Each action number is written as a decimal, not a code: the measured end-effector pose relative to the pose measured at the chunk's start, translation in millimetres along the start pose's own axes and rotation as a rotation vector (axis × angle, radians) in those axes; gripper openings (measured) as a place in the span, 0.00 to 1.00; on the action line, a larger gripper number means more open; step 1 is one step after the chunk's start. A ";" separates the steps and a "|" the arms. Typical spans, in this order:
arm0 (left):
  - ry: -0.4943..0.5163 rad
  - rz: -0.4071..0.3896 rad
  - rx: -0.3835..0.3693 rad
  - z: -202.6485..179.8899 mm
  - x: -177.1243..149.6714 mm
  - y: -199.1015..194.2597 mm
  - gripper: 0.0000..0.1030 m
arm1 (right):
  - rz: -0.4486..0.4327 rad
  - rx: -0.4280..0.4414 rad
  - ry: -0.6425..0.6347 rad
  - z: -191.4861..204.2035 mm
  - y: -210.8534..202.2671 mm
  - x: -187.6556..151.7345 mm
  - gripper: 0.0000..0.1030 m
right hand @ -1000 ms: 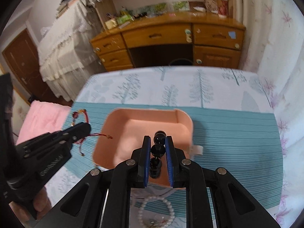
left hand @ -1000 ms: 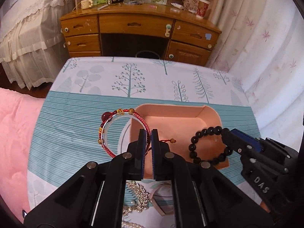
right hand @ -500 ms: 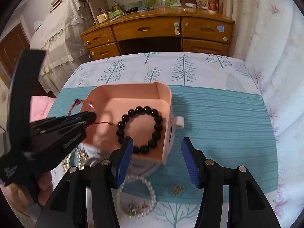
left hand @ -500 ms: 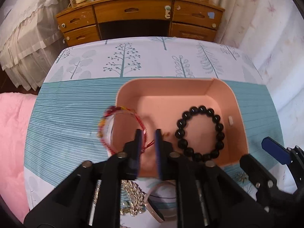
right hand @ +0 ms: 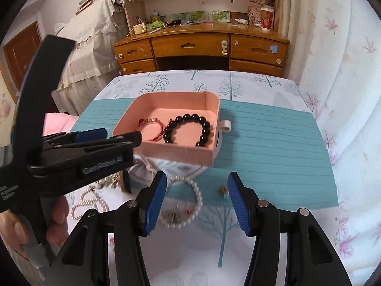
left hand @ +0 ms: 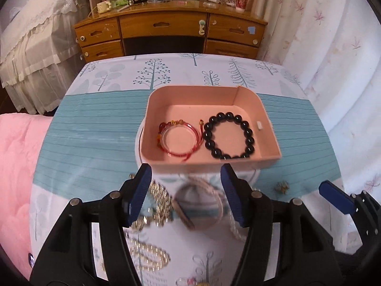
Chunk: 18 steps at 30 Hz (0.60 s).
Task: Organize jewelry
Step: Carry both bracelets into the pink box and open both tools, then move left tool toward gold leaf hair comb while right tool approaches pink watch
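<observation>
A pink box (left hand: pixel 209 162) (right hand: pixel 176 153) stands on the table. In it lie a red string bracelet (left hand: pixel 179 138) (right hand: pixel 152 128) on the left and a black bead bracelet (left hand: pixel 229 135) (right hand: pixel 188 130) on the right. My left gripper (left hand: pixel 187 193) is open and empty, just in front of the box. My right gripper (right hand: pixel 196 202) is open and empty, above a white pearl bracelet (right hand: pixel 190 205). The left gripper also shows in the right wrist view (right hand: pixel 107 138), beside the box.
Loose jewelry lies in front of the box: silver chains (left hand: pixel 157 205), a tan ring-shaped bracelet (left hand: pixel 197 205), a small brass piece (left hand: pixel 282 187) (right hand: pixel 222 189), pearl strands (right hand: pixel 90 202). A pink cushion (left hand: pixel 16 178) is at left. A wooden desk (left hand: pixel 166 33) stands beyond the table.
My left gripper let go of the red string bracelet into the box, opened wide and drew back. My right gripper, open after dropping the black beads, drew back too.
</observation>
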<state>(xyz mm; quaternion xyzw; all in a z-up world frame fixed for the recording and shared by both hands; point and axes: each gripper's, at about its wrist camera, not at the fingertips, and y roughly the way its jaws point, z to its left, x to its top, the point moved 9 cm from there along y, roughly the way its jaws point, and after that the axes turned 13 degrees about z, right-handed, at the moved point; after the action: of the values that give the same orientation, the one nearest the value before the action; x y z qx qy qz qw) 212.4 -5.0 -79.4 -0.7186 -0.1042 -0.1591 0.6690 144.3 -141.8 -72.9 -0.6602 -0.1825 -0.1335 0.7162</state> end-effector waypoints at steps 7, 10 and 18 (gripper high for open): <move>-0.007 -0.023 -0.005 6.9 -42.9 -20.2 0.56 | -0.008 -0.035 0.033 -11.8 -15.8 -31.2 0.59; -0.018 -0.031 0.011 14.2 -59.3 -26.3 0.56 | -0.015 -0.040 0.051 -18.9 -22.9 -43.7 0.59; -0.037 -0.025 0.010 29.1 -98.2 -39.8 0.56 | -0.014 -0.050 0.068 -26.6 -28.0 -60.9 0.59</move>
<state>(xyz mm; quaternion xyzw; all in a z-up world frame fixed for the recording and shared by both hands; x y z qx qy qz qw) 109.5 33.4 -80.2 -0.7165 -0.1264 -0.1535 0.6686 79.8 -173.8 -76.0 -0.6717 -0.1592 -0.1652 0.7044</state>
